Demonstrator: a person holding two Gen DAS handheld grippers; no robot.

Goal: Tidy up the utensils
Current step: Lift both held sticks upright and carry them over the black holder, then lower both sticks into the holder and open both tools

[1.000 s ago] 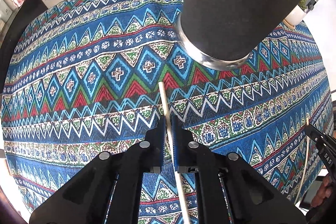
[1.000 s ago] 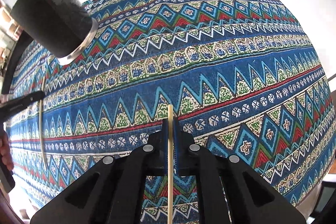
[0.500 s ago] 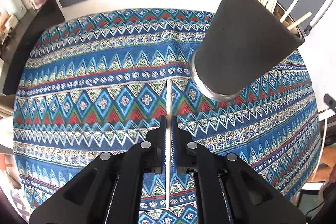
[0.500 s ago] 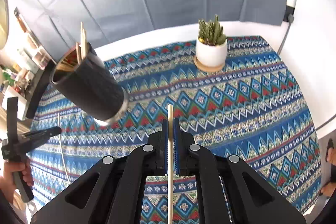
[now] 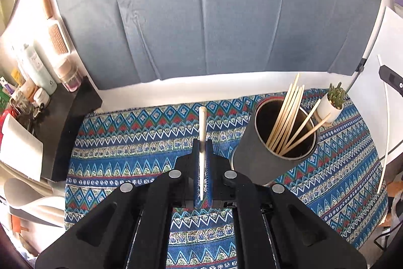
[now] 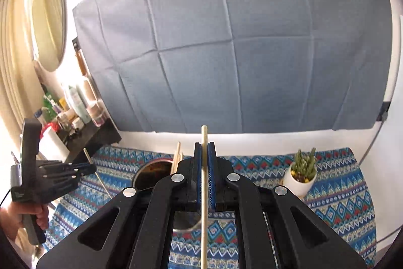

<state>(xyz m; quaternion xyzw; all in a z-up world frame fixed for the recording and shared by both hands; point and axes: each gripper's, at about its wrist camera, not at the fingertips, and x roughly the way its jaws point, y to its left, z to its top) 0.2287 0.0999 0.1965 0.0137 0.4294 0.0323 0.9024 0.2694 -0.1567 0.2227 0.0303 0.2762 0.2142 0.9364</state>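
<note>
My left gripper (image 5: 202, 143) is shut on a pale chopstick (image 5: 202, 122) that sticks out ahead of the fingers, held above the patterned cloth. A dark cylindrical holder (image 5: 274, 143) with several wooden chopsticks (image 5: 287, 117) stands just to its right. My right gripper (image 6: 204, 146) is shut on a wooden chopstick (image 6: 204, 135) and hangs above the holder (image 6: 153, 172), whose rim shows behind its left finger. The left gripper also shows in the right wrist view (image 6: 88, 168), at the left with its chopstick.
A small cactus in a white pot (image 5: 330, 105) stands at the far right of the cloth (image 5: 126, 143), also in the right wrist view (image 6: 301, 175). A black shelf with bottles (image 5: 50, 97) is at the left. A blue-grey backdrop (image 6: 239, 42) hangs behind the table.
Both grippers have risen and tilted up from the cloth, each still holding its chopstick. The holder now shows from above with its open mouth in view.
</note>
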